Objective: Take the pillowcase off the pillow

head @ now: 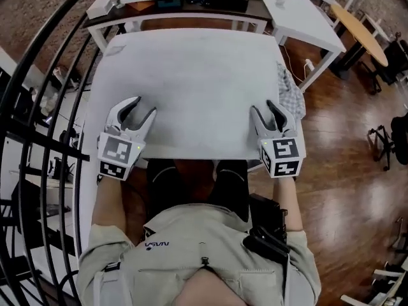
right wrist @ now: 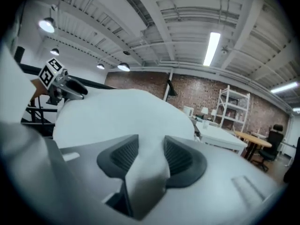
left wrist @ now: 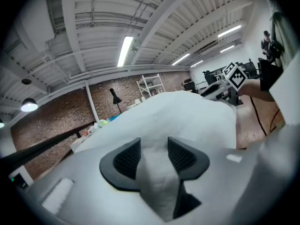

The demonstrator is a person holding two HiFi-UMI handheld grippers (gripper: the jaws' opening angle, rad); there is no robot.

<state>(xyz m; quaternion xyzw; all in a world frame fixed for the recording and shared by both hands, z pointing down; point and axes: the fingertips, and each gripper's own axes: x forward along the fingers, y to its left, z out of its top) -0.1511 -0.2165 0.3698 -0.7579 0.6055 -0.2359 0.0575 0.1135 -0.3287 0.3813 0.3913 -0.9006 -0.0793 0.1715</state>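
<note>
At the pillow (head: 191, 88) corners, left gripper (head: 144, 105) and right gripper (head: 262, 105) stand open

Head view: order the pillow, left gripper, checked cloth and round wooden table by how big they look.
1. Pillow, by far the largest.
2. Left gripper, enlarged by nearness to the camera.
3. Checked cloth and round wooden table look alike; the table stands farther off, so no ranking.

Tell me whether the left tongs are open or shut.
Open. The left tongs show their jaws spread apart in the left gripper view, with a corner of the white pillow between them.
</note>
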